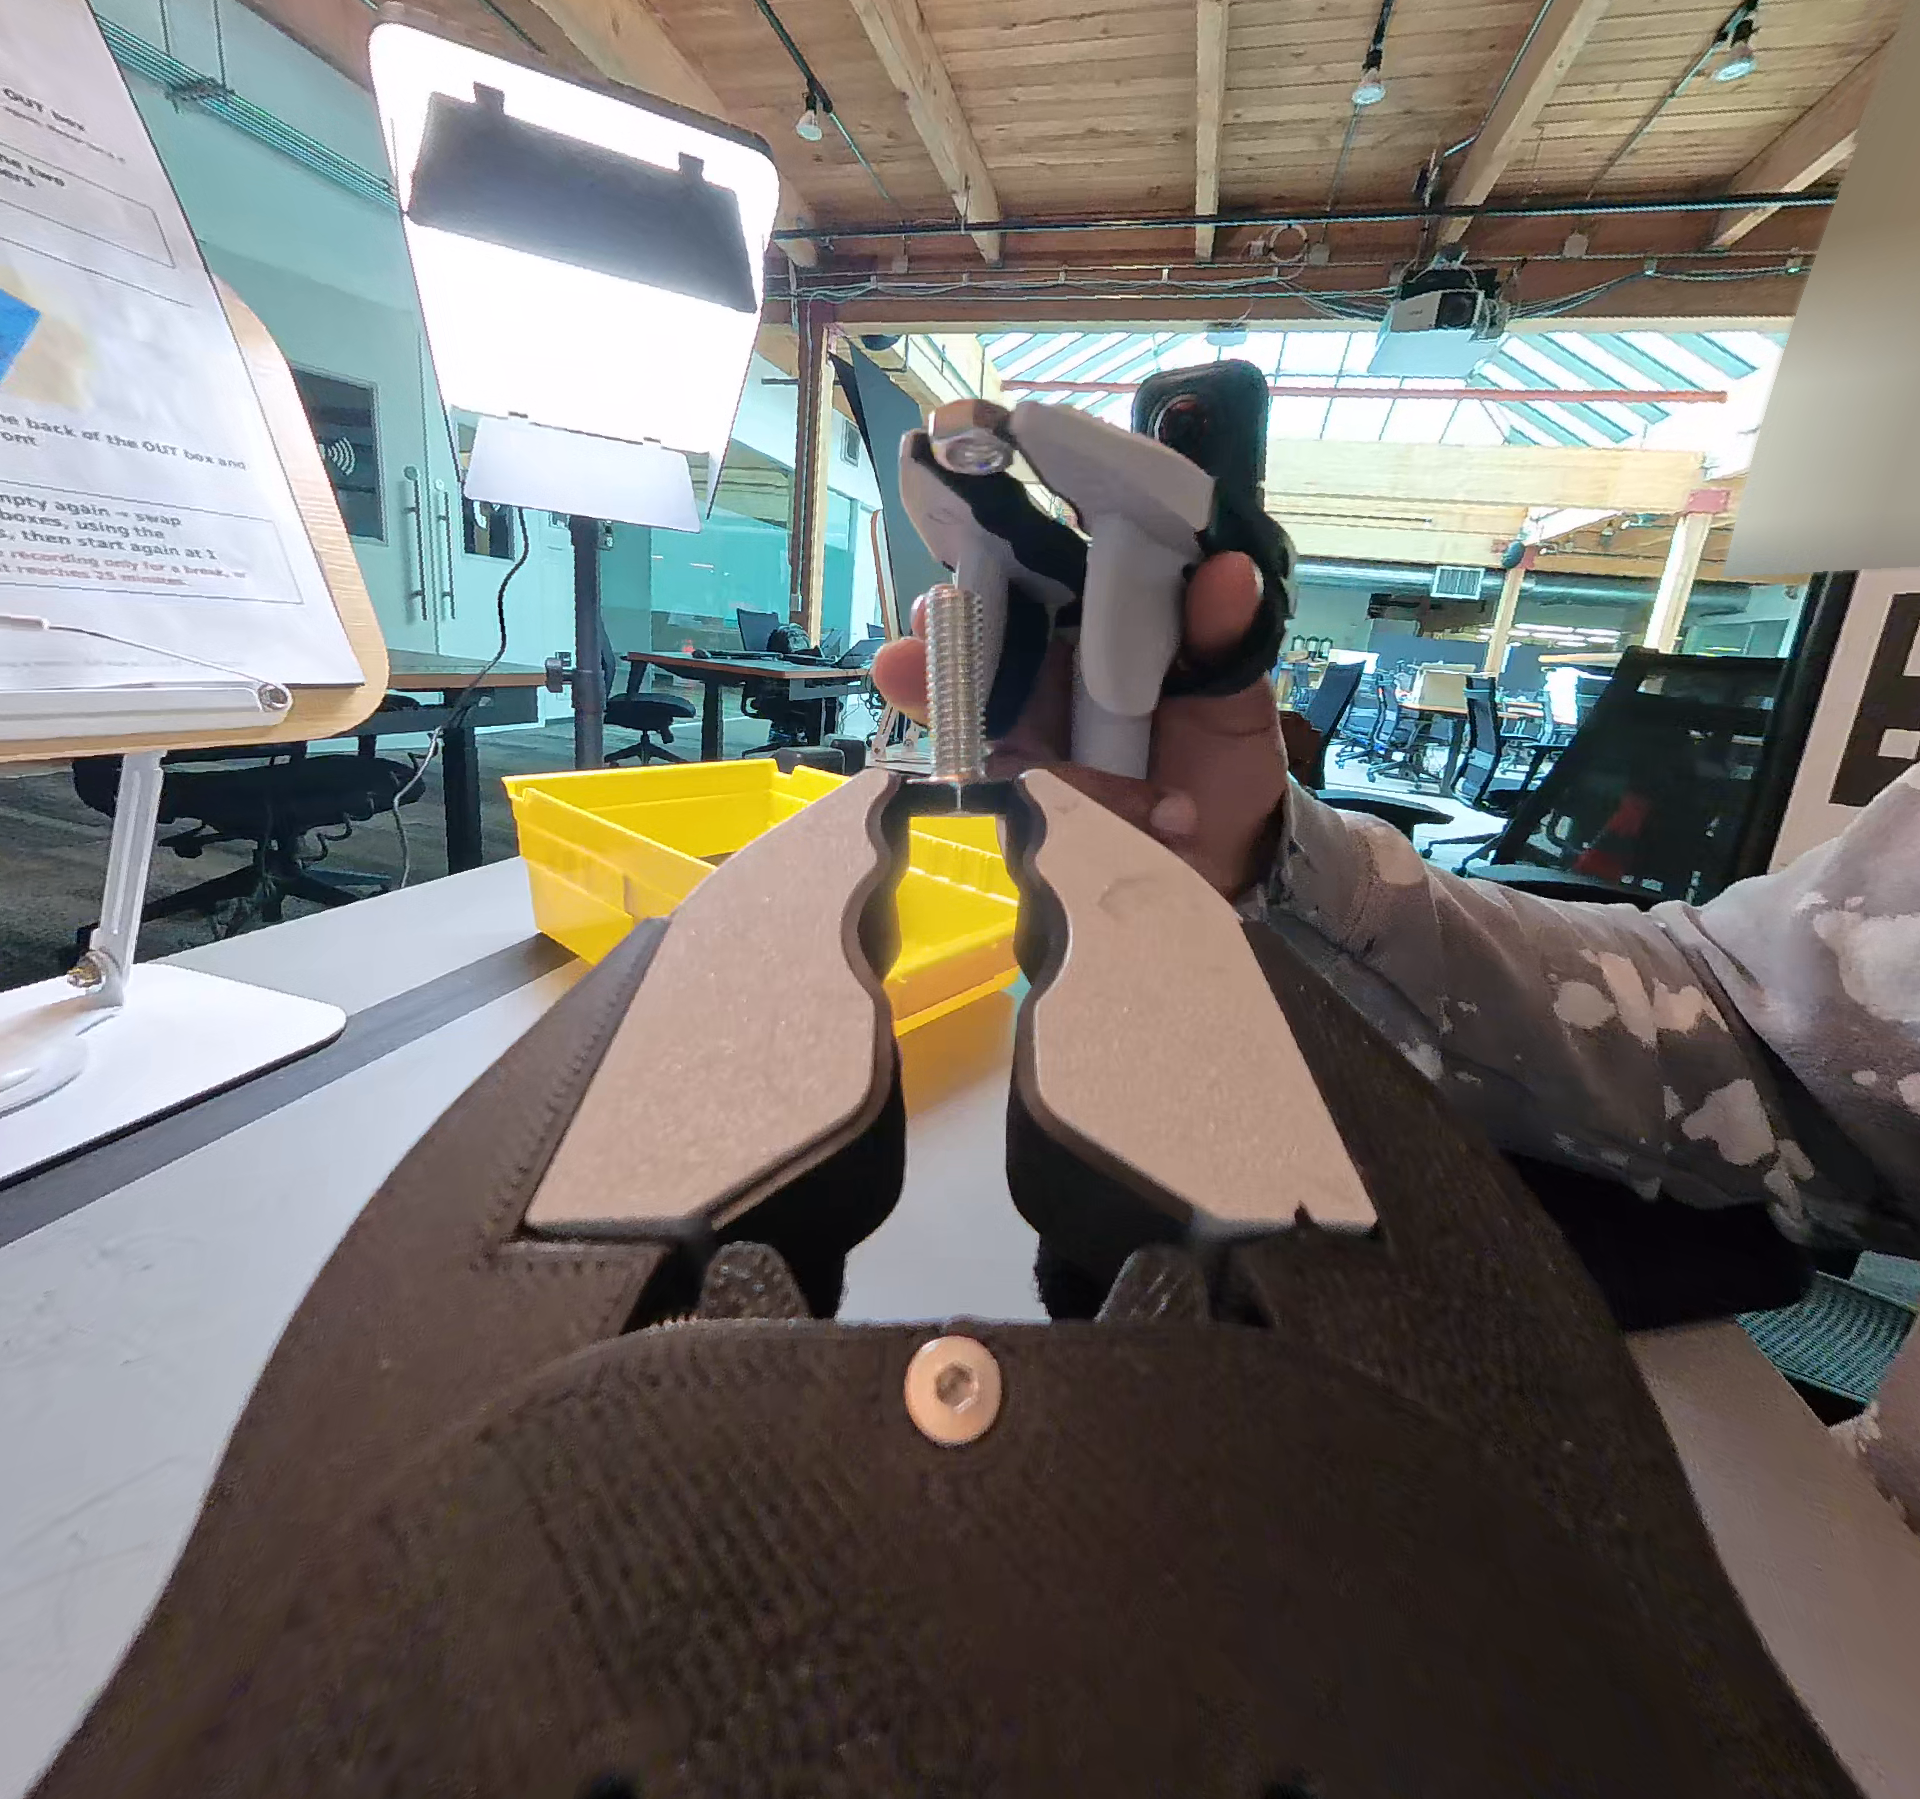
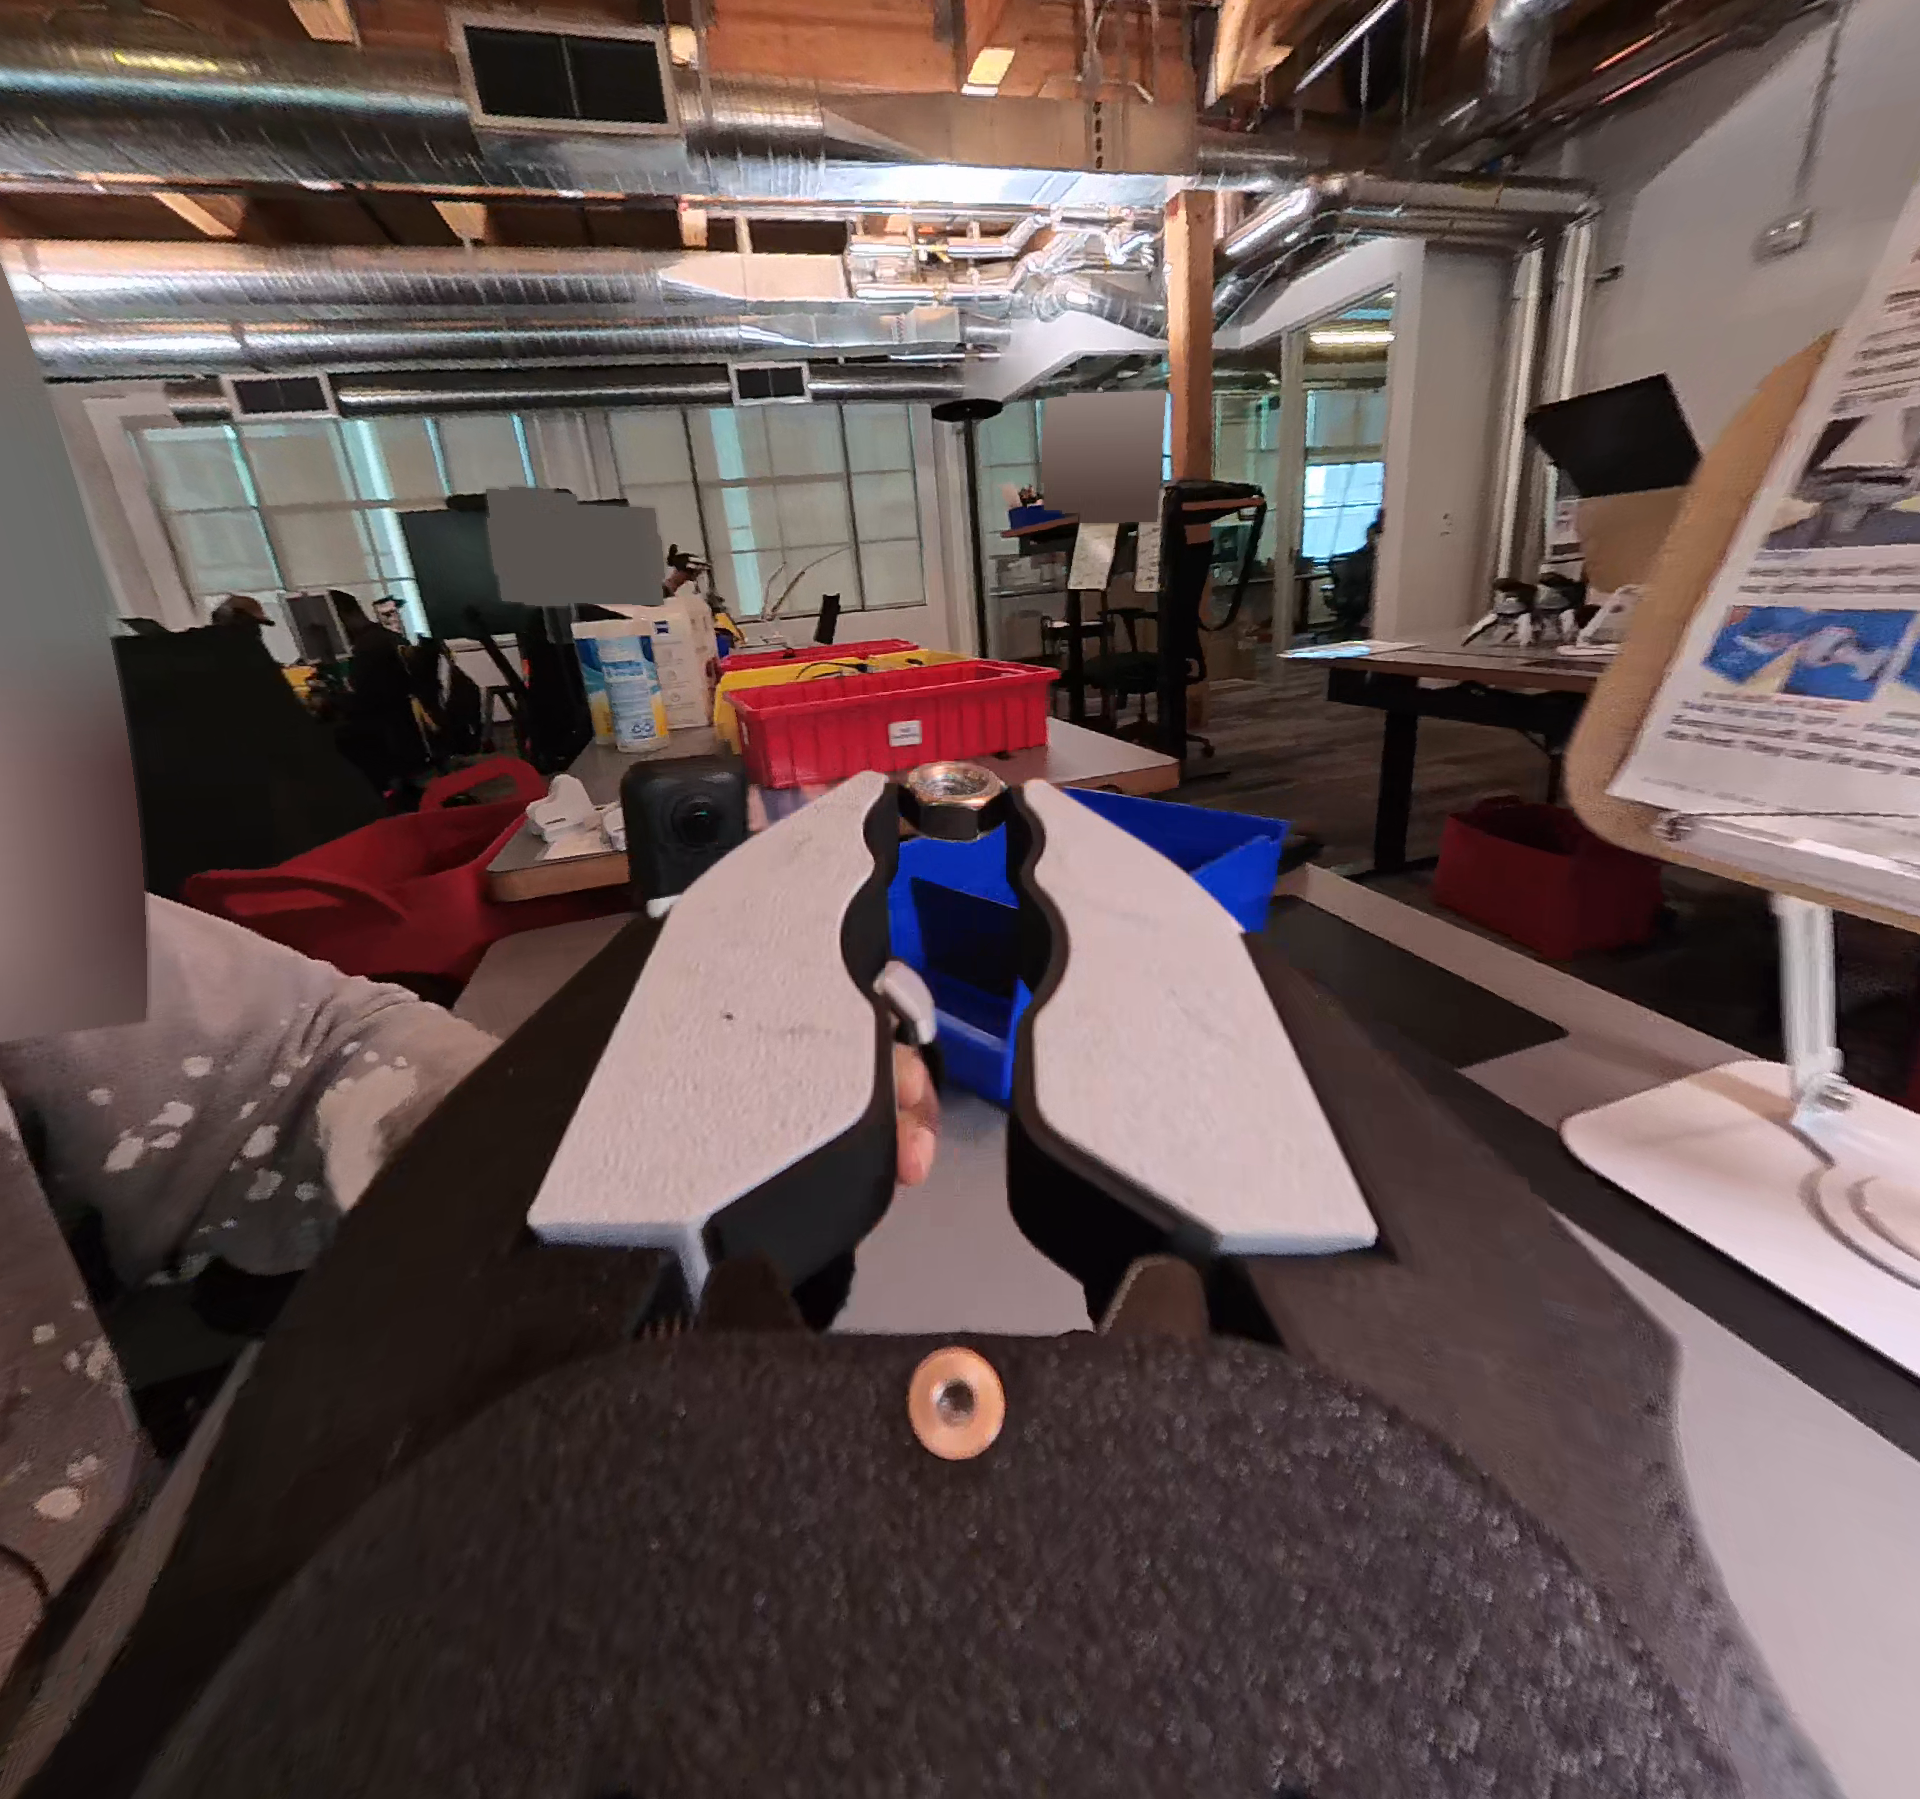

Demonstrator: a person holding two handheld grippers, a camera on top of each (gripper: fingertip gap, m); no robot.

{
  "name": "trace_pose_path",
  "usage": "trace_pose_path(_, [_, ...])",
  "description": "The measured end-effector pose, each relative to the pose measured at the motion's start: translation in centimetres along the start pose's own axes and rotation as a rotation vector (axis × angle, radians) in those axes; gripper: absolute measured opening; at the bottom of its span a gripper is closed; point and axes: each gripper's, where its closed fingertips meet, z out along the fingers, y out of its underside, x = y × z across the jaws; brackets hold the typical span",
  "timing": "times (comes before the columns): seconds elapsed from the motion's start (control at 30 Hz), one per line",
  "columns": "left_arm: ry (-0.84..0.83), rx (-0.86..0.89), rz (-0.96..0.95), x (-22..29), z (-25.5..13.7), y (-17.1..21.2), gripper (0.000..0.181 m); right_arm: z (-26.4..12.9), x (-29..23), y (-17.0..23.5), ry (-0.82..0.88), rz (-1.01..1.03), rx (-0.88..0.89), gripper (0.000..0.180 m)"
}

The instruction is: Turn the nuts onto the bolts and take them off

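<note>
Silvery threaded bolt stands upright, its head clamped at the tips of the left claw, above a yellow bin. Up beyond it, the right claw pinches a shiny six-sided nut at its tips, clear of the bolt's top.

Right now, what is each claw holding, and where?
Left claw grips the bolt by its head; right claw pinches the nut by its sides.

Open-plan office/lab: desks w/ office chairs, exposed ducts, parts bins.
</note>
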Motion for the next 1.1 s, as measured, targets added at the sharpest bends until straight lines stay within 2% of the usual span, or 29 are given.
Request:
trace_pose_path(0.1, [-0.013,-0.007,0.001,-0.3,-0.1,0.1,0.018,-2.0,3.9,0.1,0.150,-0.025,-0.044,0.019])
trace_pose_path(0.23, [-0.038,-0.030,-0.004,-0.8,-0.3,0.3,0.018,-7.8,12.5,2.8,0.509,-0.028,-0.225,0.019])
trace_pose_path(0.37, [-0.071,-0.052,-0.009,-1.7,-0.5,0.6,0.018,-16.3,20.0,6.5,0.891,-0.038,-0.540,0.019])
trace_pose_path(0.43, [-0.086,-0.061,-0.001,-2.0,-0.6,0.8,0.018,-19.3,21.9,8.1,0.994,-0.033,-0.707,0.019])
trace_pose_path(0.6, [-0.100,-0.083,0.020,-2.4,-0.8,1.2,0.018,-23.8,23.6,13.3,1.035,0.046,-1.155,0.019])
trace_pose_path(0.8, [-0.099,-0.112,0.030,-2.5,-0.9,1.7,0.018,-26.0,23.9,16.3,0.990,0.136,-1.373,0.019])
trace_pose_path(0.93, [-0.110,-0.158,0.018,-2.9,-0.9,2.5,0.018,-25.3,23.6,15.4,0.979,0.130,-1.333,0.024])
trace_pose_path(1.03, [-0.123,-0.209,-0.001,-3.3,-0.8,3.5,0.018,-23.0,23.4,12.2,0.961,0.038,-1.161,0.029])
trace_pose_path(1.1, [-0.124,-0.249,-0.020,-3.4,-0.7,4.3,0.018,-19.9,22.3,9.2,0.866,-0.076,-1.001,0.029])
